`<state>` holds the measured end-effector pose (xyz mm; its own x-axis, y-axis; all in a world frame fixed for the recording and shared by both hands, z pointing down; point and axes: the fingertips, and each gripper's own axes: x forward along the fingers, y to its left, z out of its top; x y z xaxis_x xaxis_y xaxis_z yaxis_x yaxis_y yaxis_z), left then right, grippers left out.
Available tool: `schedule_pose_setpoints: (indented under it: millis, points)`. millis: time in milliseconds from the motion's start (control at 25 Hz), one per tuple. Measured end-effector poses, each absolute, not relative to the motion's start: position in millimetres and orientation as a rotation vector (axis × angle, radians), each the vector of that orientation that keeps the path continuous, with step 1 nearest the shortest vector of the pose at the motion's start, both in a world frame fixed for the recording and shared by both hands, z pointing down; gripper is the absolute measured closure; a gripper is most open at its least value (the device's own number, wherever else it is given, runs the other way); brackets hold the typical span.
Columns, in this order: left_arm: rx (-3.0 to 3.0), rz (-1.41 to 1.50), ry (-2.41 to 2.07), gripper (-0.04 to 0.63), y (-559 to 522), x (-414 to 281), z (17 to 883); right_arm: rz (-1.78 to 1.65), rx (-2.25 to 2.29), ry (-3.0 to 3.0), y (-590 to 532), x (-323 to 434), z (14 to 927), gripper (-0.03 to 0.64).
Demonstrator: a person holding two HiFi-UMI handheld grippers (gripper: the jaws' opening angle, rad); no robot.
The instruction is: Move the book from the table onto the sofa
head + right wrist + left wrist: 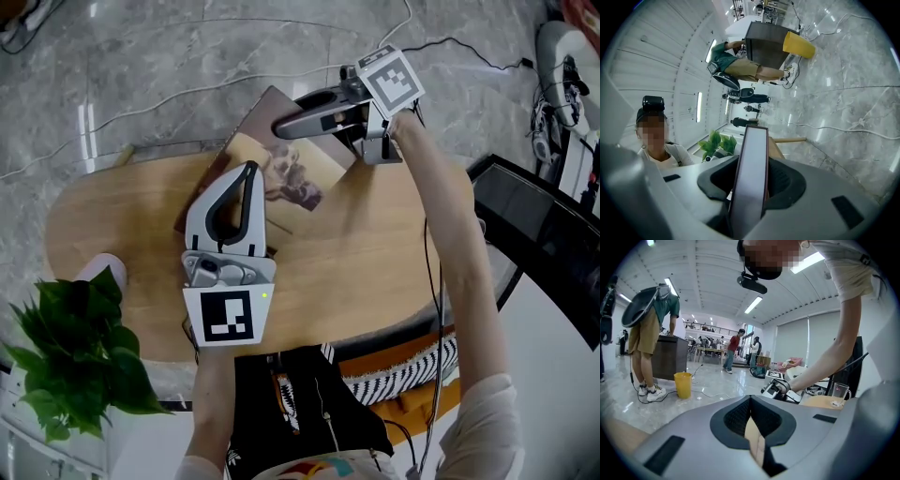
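The book (292, 174), with a tan picture cover and a dark brown edge, lies at the far side of the oval wooden table (375, 272). My right gripper (283, 126) reaches in from the right and is shut on the book's far edge. In the right gripper view the book's pale page edge (750, 187) stands between the pads. My left gripper (249, 171) points away from me with its fingertips together over the book's near left part. Nothing shows between its tips (750, 400).
A leafy green plant (80, 361) stands at the table's near left. A drinking glass (839, 391) is on the table to the right. A black frame (544, 225) stands at the right, and cables (187, 89) run over the marble floor. People and a yellow bin (683, 384) are farther off.
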<state>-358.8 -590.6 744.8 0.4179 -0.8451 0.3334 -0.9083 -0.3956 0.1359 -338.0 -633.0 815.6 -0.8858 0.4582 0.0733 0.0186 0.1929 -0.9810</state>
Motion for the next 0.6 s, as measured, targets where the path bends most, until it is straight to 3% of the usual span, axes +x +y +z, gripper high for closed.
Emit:
schedule_pose_setpoints:
  millis: [600]
  points:
    - [2.413, 0.261, -1.54, 0.589, -602, -353, 702, 1.764, -0.208, -2.345, -694, -333, 757, 0.46]
